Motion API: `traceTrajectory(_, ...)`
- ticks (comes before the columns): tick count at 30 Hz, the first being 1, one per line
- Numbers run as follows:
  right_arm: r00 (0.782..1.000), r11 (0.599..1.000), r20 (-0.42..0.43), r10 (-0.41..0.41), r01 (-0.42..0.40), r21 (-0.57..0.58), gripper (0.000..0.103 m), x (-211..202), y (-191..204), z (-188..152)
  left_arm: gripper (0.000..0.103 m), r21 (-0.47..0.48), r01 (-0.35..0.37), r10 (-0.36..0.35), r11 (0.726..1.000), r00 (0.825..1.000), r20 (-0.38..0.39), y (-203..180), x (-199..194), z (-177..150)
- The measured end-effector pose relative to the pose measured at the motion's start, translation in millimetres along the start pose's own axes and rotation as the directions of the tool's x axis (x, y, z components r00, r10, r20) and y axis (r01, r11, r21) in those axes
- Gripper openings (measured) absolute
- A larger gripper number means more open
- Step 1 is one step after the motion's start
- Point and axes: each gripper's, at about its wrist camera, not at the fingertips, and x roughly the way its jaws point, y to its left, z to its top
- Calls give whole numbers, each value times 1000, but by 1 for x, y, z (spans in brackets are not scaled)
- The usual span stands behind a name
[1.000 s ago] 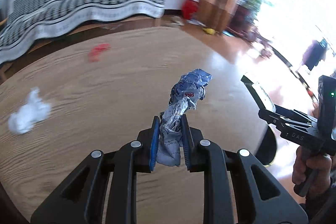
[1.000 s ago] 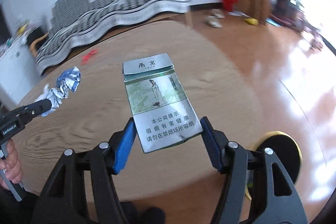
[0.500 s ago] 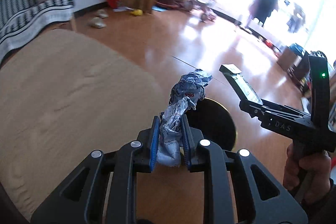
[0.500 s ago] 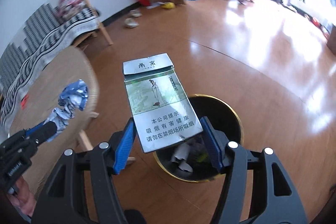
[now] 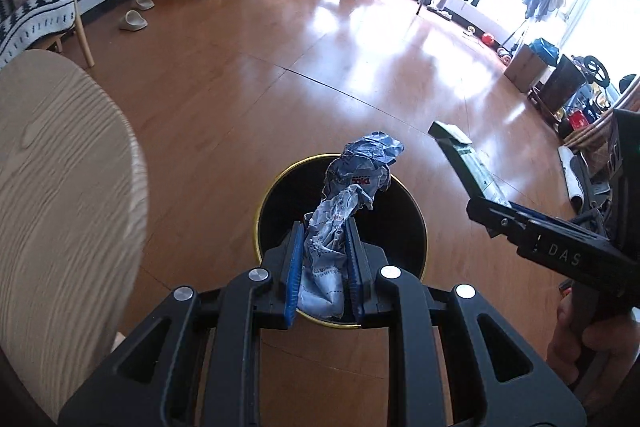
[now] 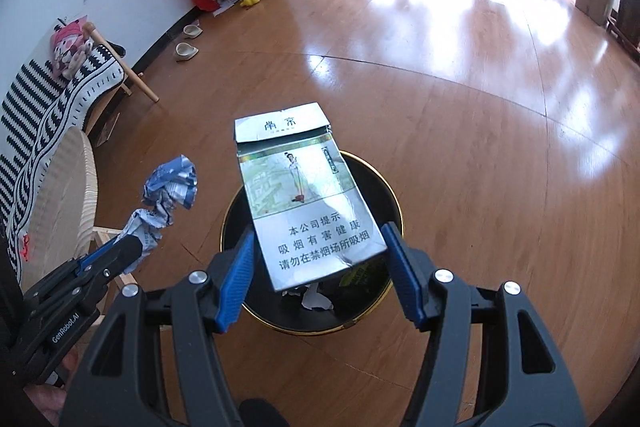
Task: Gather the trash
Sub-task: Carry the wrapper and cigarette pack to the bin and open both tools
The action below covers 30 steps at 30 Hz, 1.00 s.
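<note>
Trash is sitting clamped in both grippers above a round black bin [image 5: 404, 211] with a gold rim. The left gripper [image 5: 325, 259] is squeezing a crumpled wrapper [image 5: 352, 187], blue and white, between its blue pads [image 5: 294, 267]; the lower end of the wrapper is sitting pinched between the pads while its bunched top is sticking out past the fingertips, over the dark mouth of the bin. In the right wrist view the same gripper [image 6: 136, 247] is showing at lower left, with the wrapper [image 6: 170, 187] jutting up and out from it, just left of the bin [image 6: 372, 183].

The right gripper [image 6: 318, 267] is gripping a flattened cigarette pack [image 6: 300, 195] by its two side edges, the blue pads [image 6: 236, 271] pressing on either side of its lower part. The pack is lying face up, its torn lid end pointing away from the gripper, and it is covering much of the bin's opening directly beyond the fingertips. Scraps of paper [image 6: 316, 301] are lying inside the bin, just under the pack's near edge. From the left wrist view the right gripper [image 5: 492, 211] is reaching in from the right with the pack [image 5: 468, 163] seen edge-on, near the bin's right side, and a hand [image 5: 584, 339] is wrapping its handle.

A light wooden table [image 5: 60, 187] is standing to the left of the left gripper, beside the bin.
</note>
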Motion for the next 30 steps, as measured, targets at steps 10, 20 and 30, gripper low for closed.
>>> traceTrajectory(10, 1000, 1000, -1, 3, -3, 19, 61, 3, -9, 2, 72, -9, 15, -15, 1000, 1000, 22, -4, 8, 9)
traceTrajectory(20, 999, 999, 14, 30, -30, 21, 62, 3, -6, 1, 72, -19, 25, -24, 1000, 1000, 18, -5, 4, 9)
traceTrajectory(30, 997, 997, 35, 65, -66, 41, 89, 3, -5, 3, 73, -27, 17, -16, 999, 999, 30, 2, -6, 11)
